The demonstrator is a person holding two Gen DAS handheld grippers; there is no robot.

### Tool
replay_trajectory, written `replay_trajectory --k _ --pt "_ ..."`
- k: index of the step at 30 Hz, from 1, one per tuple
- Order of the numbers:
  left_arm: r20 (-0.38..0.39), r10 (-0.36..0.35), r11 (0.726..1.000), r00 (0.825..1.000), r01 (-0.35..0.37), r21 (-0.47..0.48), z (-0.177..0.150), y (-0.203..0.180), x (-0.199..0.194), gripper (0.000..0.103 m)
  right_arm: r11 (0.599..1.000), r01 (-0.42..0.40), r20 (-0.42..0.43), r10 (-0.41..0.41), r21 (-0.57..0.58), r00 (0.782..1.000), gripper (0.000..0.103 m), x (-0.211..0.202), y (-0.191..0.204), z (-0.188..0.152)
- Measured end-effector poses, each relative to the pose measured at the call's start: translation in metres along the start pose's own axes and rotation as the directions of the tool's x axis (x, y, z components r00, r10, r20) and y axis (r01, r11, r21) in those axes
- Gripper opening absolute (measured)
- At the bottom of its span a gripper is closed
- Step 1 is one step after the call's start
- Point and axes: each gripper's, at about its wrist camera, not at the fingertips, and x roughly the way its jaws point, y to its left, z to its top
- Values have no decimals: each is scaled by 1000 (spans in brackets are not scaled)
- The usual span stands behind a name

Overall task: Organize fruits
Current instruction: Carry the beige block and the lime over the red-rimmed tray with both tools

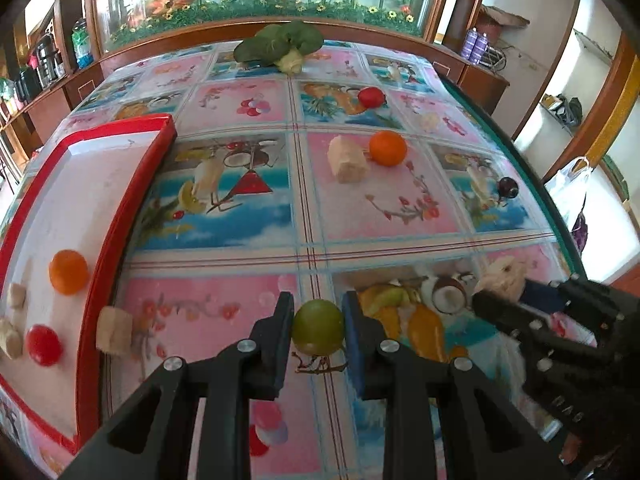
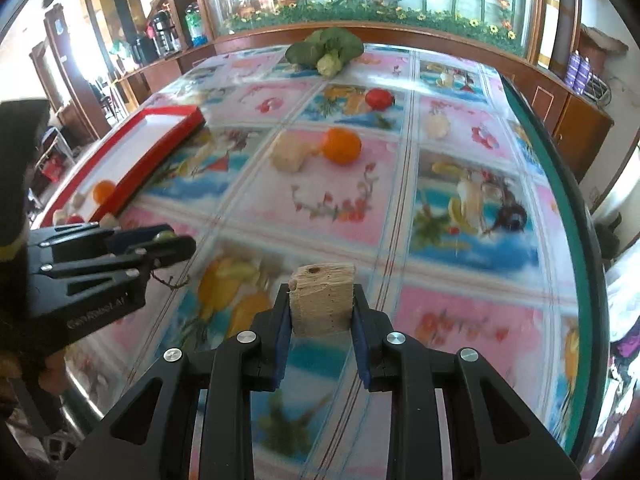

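Observation:
My left gripper (image 1: pixel 318 326) is shut on a green round fruit (image 1: pixel 318 327) just above the table, right of the red tray (image 1: pixel 132 196). The tray holds an orange (image 1: pixel 68 272), a red tomato (image 1: pixel 43 345) and pale chunks (image 1: pixel 16 295); another pale chunk (image 1: pixel 115 331) leans on its rim. My right gripper (image 2: pixel 321 300) is shut on a beige fibrous chunk (image 2: pixel 322 298) and also shows in the left wrist view (image 1: pixel 500 292). On the table lie an orange (image 1: pixel 387 148), a pale chunk (image 1: pixel 347 160), a red tomato (image 1: pixel 371 97) and a dark purple fruit (image 1: pixel 508 187).
A leafy green vegetable (image 1: pixel 280 46) lies at the table's far edge. The table has a patterned cloth under glass, with a green edge (image 1: pixel 532 168) on the right. Cabinets and a fish tank stand behind. The left gripper shows at the left of the right wrist view (image 2: pixel 160 246).

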Motion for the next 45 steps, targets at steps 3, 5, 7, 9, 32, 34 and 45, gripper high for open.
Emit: replay_trajectory --k 3,5,7,9,32,34,45 --pt "9 -11 1000 1000 11 -1 -1 1 -7 27 1000 4 -3 -4 4 1000 27 -2 6 -4" --pt "13 -19 1000 1000 19 0 -2 3 -12 27 1000 0 -1 0 7 1000 27 -3 11 -3" --pt "22 -23 1000 1000 23 -6 -3 6 -17 27 1000 -1 3 1 0 1000 27 -5 16 -1" --pt "31 -26 1000 999 26 -13 -3 10 -22 27 1000 -1 11 1 -7 1000 27 -8 23 1" --pt "114 39 990 993 -22 -143 13 100 -58 27 987 -107 36 112 -120 993 26 2 114 56" --pt "116 44 987 992 -26 -159 15 109 -59 27 983 -115 32 121 -146 992 26 5 125 61" --pt "120 96 968 988 -65 -242 26 166 -64 27 944 -157 38 175 -291 984 26 18 184 85"
